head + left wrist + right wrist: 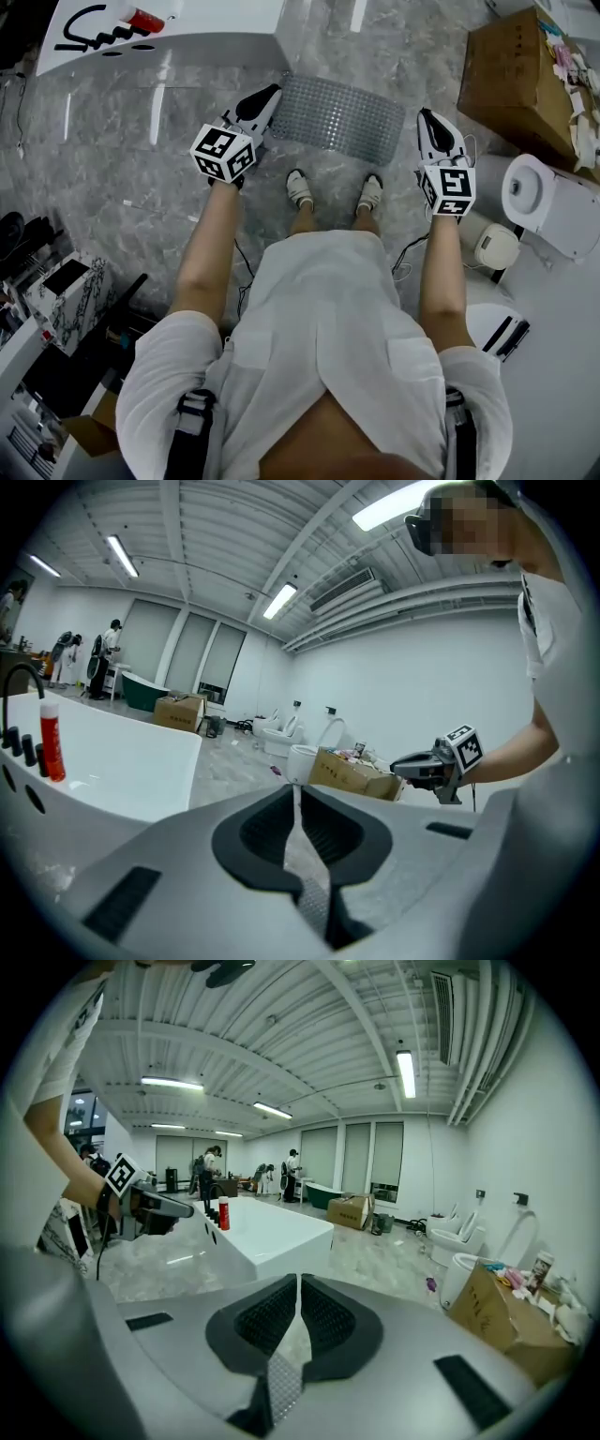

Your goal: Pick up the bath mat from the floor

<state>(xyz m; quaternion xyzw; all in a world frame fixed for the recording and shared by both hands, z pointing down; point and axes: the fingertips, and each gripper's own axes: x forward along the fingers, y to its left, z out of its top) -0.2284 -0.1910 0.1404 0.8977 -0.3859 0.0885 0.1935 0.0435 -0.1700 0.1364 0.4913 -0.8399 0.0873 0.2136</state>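
- While the mat (337, 117) lies flat on the floor (122, 178), just ahead of the person's shoes (300, 188), the pick-up is not yet done: no edge or corner of it looks lifted.
- The left gripper (273, 93) is clenched with nothing in it. Its own view shows the jaws pressed together and only the room beyond them.
- In the head view its tip sits over the mat's left corner, but I cannot tell whether it touches the mat.
- The right gripper (427, 116) is likewise clenched and empty. It sits off the mat's right edge, near it but apart from it as far as the head view shows.
- Neither gripper view shows the mat, since both look out across the room and not down at the floor. I judge the tools to be above the mat and not at it.
- Done so far, as I read it: the person stands before the mat with one tool at each end of it.
- Left to do: spread the jaws, bring them down to the mat's edges, close on it and raise it off the floor.
- The tub (187, 33) stands close by the mat's far left corner, so the left side probably has less room.
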